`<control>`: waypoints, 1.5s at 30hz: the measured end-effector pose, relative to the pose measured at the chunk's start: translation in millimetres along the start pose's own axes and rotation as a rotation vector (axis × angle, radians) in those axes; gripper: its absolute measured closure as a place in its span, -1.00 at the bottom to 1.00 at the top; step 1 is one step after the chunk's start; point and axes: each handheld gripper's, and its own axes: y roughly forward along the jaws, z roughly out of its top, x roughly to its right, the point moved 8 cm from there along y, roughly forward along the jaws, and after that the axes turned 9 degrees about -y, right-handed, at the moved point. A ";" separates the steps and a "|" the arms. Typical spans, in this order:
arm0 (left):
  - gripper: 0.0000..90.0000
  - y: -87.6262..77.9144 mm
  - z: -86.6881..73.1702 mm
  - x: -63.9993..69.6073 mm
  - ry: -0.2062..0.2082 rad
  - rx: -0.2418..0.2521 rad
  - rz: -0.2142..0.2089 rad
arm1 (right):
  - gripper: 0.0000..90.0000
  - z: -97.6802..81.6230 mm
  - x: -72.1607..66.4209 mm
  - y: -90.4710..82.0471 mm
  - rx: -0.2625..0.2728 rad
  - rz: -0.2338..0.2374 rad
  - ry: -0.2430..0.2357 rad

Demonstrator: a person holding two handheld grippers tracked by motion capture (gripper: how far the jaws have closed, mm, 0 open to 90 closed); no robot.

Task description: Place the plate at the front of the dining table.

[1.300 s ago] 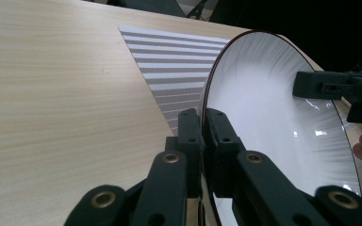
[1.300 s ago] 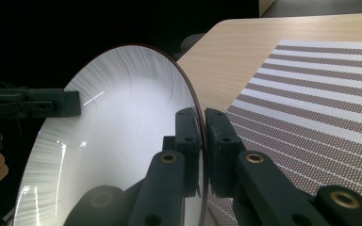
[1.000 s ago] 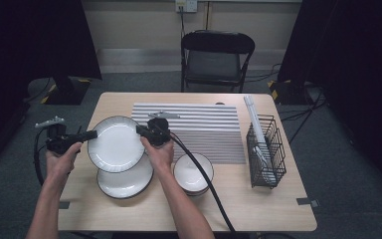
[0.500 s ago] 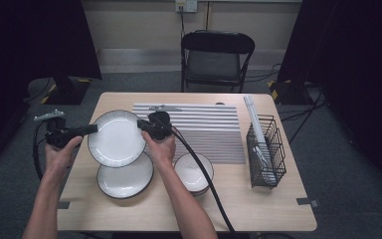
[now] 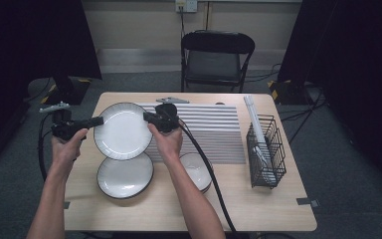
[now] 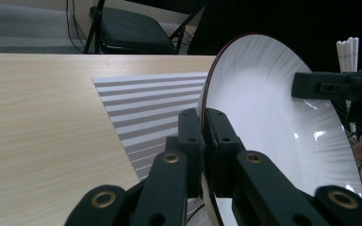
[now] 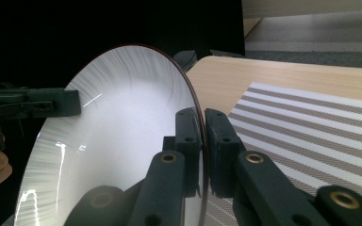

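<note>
In the high view, the lifted plate (image 5: 123,130) covers the far rim of the plate lying on the tabletop (image 5: 125,177), and the person's right forearm hides part of the small bowl (image 5: 197,171). What stands in the wire basket (image 5: 265,157) is too small to tell. The left gripper view's lower edge cuts off the lifted plate.
</note>
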 end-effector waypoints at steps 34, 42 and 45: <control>0.91 63.8 7.5 68.0 0.063 -0.033 -0.077 | 0.89 9.6 65.8 -69.6 0.042 -0.024 -0.032; 0.91 80.6 3.3 73.5 0.058 -0.038 -0.095 | 0.91 2.1 78.8 -77.0 0.030 -0.057 -0.048; 0.91 88.1 0.4 74.1 0.058 -0.051 -0.097 | 0.91 -0.7 83.6 -79.2 0.026 -0.064 -0.050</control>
